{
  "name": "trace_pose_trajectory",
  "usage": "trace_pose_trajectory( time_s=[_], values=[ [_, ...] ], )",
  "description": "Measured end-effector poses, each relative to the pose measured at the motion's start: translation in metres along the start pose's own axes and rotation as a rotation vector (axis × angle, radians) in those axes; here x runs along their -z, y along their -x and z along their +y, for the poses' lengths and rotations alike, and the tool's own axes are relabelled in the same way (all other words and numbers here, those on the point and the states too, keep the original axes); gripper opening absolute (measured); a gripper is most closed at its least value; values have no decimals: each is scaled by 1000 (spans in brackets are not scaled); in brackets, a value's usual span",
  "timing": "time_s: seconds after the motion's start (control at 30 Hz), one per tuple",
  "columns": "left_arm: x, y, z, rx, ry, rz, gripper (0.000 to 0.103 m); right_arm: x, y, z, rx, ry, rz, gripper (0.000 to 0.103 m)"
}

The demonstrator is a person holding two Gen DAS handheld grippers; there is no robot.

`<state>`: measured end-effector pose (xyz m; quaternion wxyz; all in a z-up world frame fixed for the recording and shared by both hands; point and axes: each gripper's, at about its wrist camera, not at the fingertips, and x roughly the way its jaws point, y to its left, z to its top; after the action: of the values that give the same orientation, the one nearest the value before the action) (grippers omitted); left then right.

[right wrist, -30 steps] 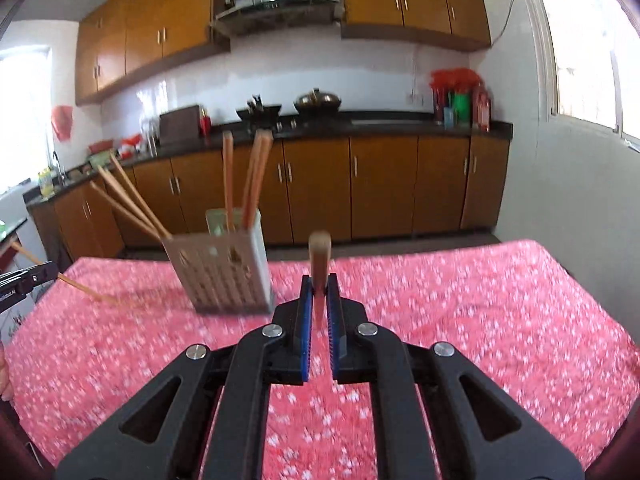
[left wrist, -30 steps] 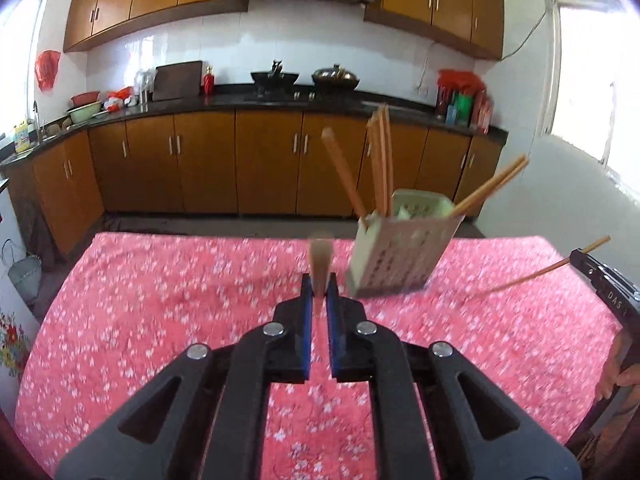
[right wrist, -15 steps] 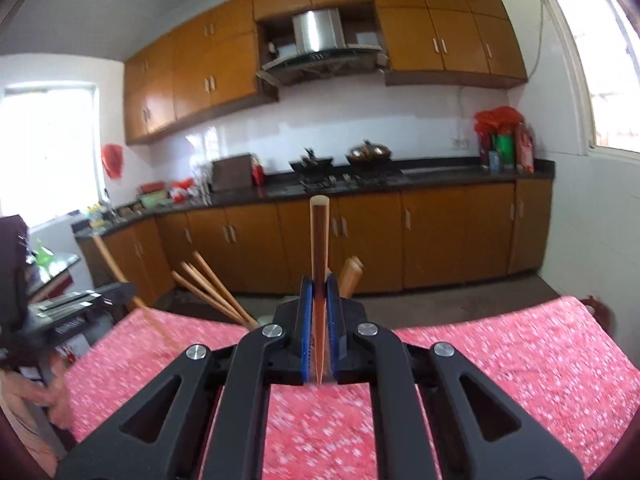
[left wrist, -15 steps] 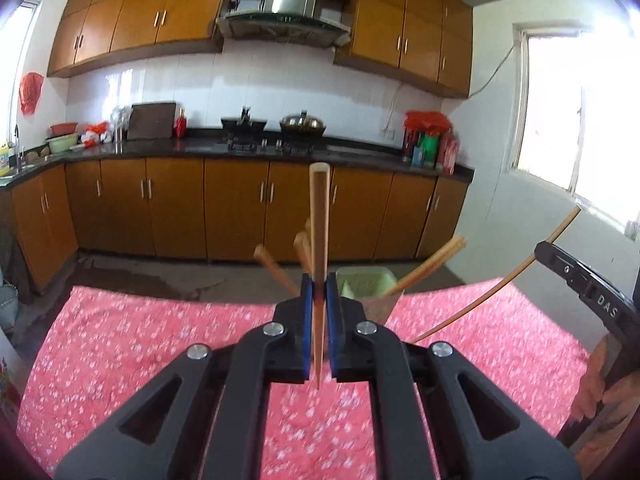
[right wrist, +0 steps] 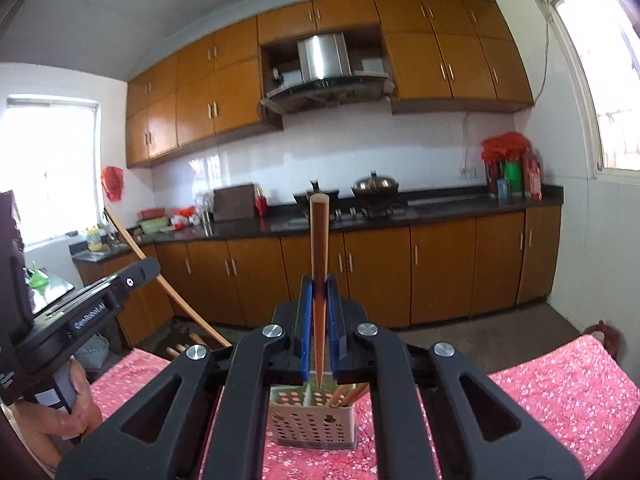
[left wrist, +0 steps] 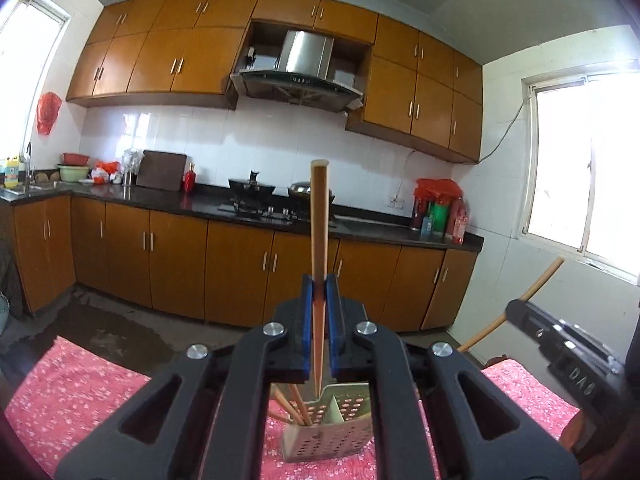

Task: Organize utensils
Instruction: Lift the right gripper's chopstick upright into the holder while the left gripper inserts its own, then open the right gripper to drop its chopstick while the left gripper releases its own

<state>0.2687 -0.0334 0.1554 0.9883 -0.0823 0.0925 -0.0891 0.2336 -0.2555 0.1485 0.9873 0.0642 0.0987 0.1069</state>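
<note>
Left gripper (left wrist: pixel 319 292): clamped on a wooden chopstick (left wrist: pixel 319 240), blade upright, thin tip hanging just above the perforated utensil holder (left wrist: pixel 328 438). A second ago: same chopstick low over the red floral tablecloth (left wrist: pixel 72 396), holder off to the side and farther away; now raised, holder directly beneath.

Holder: standing on the cloth, divided inside, several chopsticks already leaning in one compartment.

Right gripper (right wrist: pixel 319 292): likewise clenched on its own chopstick (right wrist: pixel 319 248), also lifted since then, tip poised over the holder's open top.

Meaning for the task, as a judgement: both sticks carried and aligned, insertion not yet done; lowering and release remaining.
</note>
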Motion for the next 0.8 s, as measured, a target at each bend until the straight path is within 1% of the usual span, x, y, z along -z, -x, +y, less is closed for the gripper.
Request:
trace_pose_trajectory(
  time_s=[0.13, 0.27, 0.33, 0.4, 0.47, 0.53, 0.57, 0.6, 0.63, 0.67, 0.7, 0.73, 0.77, 0.8],
  values=[
    [22, -26, -1, 6, 4, 59, 8, 16, -21, -5, 3, -3, 54, 8],
    [34, -39, 2, 6, 11, 104, 8, 24, -26, -6, -4, -15, 82, 8],
    [33, -37, 7, 1, 16, 98, 12, 23, -22, -5, -6, -20, 75, 9],
    [30, -31, 14, -3, 23, 88, 23, 20, -15, -6, -3, -21, 62, 11],
    [25, -21, 19, -6, 32, 73, 31, 16, -5, -6, 1, -21, 44, 18],
    [23, -9, 21, -10, 30, 65, 37, 14, 4, -6, 9, -17, 29, 27],
    [23, -1, 23, -19, 24, 66, 42, 13, 10, -5, 13, -14, 21, 30],
    [23, 7, 26, -25, 18, 67, 47, 14, 18, -4, 22, -7, 15, 36],
    [24, 14, 28, -35, 9, 71, 50, 15, 25, -3, 30, 0, 14, 46],
    [28, 24, 29, -44, -2, 81, 58, 20, 35, -1, 38, 12, 12, 50],
    [32, 33, 31, -52, -9, 89, 67, 23, 39, 1, 45, 20, 12, 60],
    [36, 40, 32, -56, -14, 97, 71, 27, 45, 2, 52, 31, 15, 71],
    [44, 52, 33, -63, -25, 109, 78, 33, 52, 4, 58, 41, 18, 77],
    [49, 59, 34, -69, -33, 120, 84, 41, 59, 7, 68, 53, 22, 89]
  ],
)
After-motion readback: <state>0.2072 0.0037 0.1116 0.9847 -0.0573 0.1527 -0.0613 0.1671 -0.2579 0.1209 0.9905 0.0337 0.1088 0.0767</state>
